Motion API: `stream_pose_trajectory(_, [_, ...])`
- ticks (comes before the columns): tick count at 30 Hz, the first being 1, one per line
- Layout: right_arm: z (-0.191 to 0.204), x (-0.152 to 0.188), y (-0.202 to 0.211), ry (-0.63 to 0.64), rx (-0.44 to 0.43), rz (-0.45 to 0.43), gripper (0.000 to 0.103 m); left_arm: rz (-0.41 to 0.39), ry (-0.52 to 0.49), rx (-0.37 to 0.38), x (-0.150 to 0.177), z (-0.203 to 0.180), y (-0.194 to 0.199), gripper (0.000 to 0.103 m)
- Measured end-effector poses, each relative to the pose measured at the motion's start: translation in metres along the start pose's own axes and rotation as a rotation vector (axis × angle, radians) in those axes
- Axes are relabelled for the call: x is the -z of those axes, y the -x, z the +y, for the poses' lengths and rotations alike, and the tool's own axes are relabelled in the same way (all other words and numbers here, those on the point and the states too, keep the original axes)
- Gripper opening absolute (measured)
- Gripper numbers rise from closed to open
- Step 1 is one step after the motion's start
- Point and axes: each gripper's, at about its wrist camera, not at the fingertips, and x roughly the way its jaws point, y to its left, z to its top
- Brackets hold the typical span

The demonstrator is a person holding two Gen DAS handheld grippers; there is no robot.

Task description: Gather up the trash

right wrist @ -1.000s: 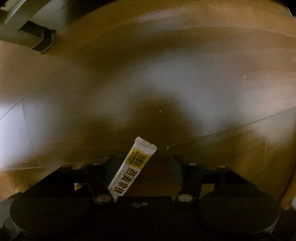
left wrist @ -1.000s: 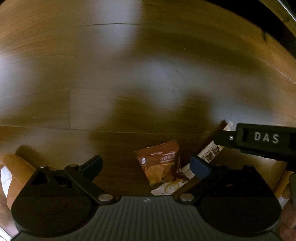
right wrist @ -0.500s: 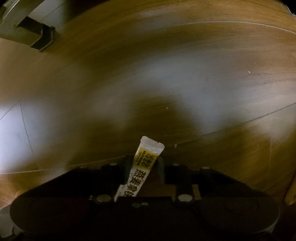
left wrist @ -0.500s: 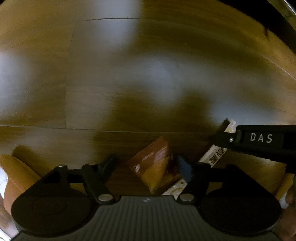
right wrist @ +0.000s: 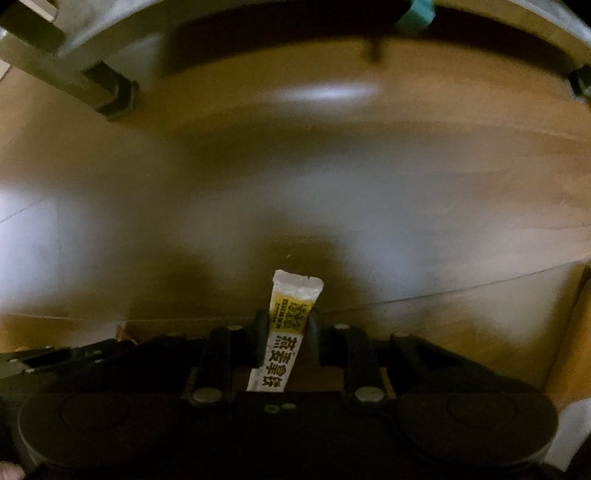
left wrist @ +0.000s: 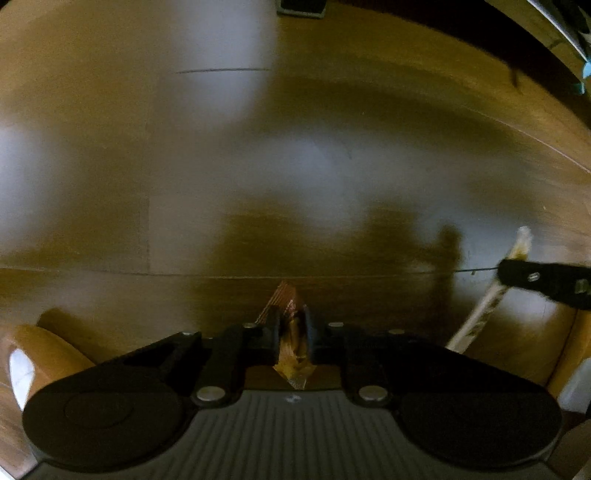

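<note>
My left gripper point(left wrist: 290, 325) is shut on a brown snack packet point(left wrist: 286, 301), crumpled between the fingers and held above the wooden floor point(left wrist: 258, 166). My right gripper point(right wrist: 286, 325) is shut on a long white and yellow stick wrapper point(right wrist: 291, 299) with black characters; its torn top sticks up past the fingertips. In the left wrist view the right gripper's finger point(left wrist: 546, 280) and the same stick wrapper point(left wrist: 487, 299) show at the right edge.
A grey furniture frame with a dark-footed leg point(right wrist: 110, 96) stands at the far left of the right wrist view, and a teal piece point(right wrist: 415, 14) is at the top. The person's hand point(left wrist: 33, 354) shows at lower left.
Both grippers closed: the left on the brown packet, the right on the stick wrapper. Both have lifted off the floor, and the white wrapper under the packet is out of view.
</note>
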Motion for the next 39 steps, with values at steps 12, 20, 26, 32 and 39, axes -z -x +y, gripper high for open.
stream_pose_trajectory(12, [-0.024, 0.013, 0.108, 0.052, 0.011, -0.17, 0.02, -0.111, -0.063, 0.012, 0.001, -0.005, 0.089, 0.003])
stream_pose_trajectory(20, [-0.036, 0.015, 0.203, 0.058, -0.039, -0.317, 0.02, -0.245, -0.122, -0.024, 0.017, -0.021, 0.183, 0.003])
stream_pose_trajectory(26, [-0.04, 0.035, 0.228, 0.101, -0.083, -0.353, 0.021, -0.28, -0.078, -0.058, 0.02, -0.006, 0.206, 0.004])
stream_pose_trajectory(32, [-0.042, 0.036, 0.213, 0.113, -0.1, -0.302, 0.021, -0.232, -0.02, -0.064, -0.003, -0.002, 0.171, 0.015])
stream_pose_trajectory(39, [-0.035, 0.026, 0.18, 0.132, -0.131, -0.222, 0.021, -0.253, 0.024, -0.041, -0.029, 0.004, 0.119, 0.076])
